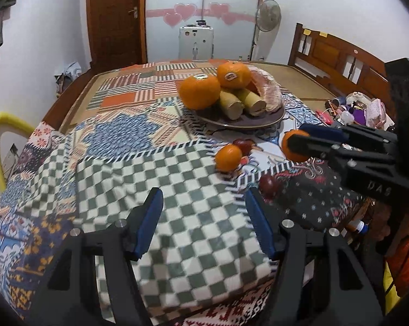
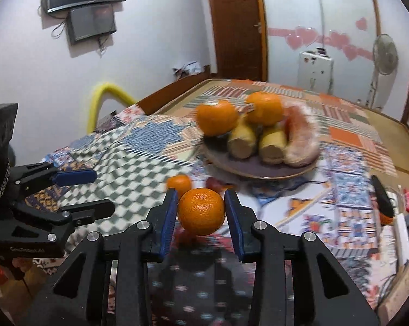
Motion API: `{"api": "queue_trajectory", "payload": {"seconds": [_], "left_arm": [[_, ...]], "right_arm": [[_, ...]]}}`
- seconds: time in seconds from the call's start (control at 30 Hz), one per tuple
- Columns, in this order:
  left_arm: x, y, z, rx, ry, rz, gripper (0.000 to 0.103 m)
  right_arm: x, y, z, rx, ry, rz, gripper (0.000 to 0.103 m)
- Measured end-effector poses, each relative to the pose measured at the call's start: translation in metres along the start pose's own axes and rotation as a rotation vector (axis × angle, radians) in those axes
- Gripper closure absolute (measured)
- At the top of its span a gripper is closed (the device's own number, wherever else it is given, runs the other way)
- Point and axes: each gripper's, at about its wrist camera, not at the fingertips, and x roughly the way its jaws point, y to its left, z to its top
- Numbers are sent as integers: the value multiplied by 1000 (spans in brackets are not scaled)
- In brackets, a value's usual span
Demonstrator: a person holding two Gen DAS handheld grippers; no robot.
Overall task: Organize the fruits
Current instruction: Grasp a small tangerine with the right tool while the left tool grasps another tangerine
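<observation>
A small orange (image 2: 201, 211) is clamped in the right gripper (image 2: 201, 212), with the plate (image 2: 259, 172) at one o'clock; the left gripper (image 1: 203, 217) is held released.

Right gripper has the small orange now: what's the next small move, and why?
Probably carry it forward and up toward the plate. The right gripper is shut on the small orange, and the plate beyond already holds two big oranges, so it likely belongs there. The left gripper is open and empty.
</observation>
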Motion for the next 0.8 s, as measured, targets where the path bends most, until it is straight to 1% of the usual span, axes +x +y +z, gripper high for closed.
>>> {"api": "queue_trajectory", "payload": {"seconds": [0.1,0.17,0.23,0.47,0.67,0.8], "left_arm": [[13,-6,7,-2,10,-22,41],[22,-9,11,1,21,-30,50],[34,-12,15,1,37,-40,54],[64,-15,21,-5,81,-53,63],[77,-14,22,-17,107,-51,66],[82,-11,25,-46,105,-50,67]], "right_arm": [[-3,-17,-1,19,-3,-29,71],[-3,-27,-2,30,-1,-48,71],[-3,-36,-3,40,4,-54,71],[0,-55,-10,47,16,-72,71],[6,-61,-12,59,21,-64,70],[8,-63,-14,62,26,-61,71]]}}
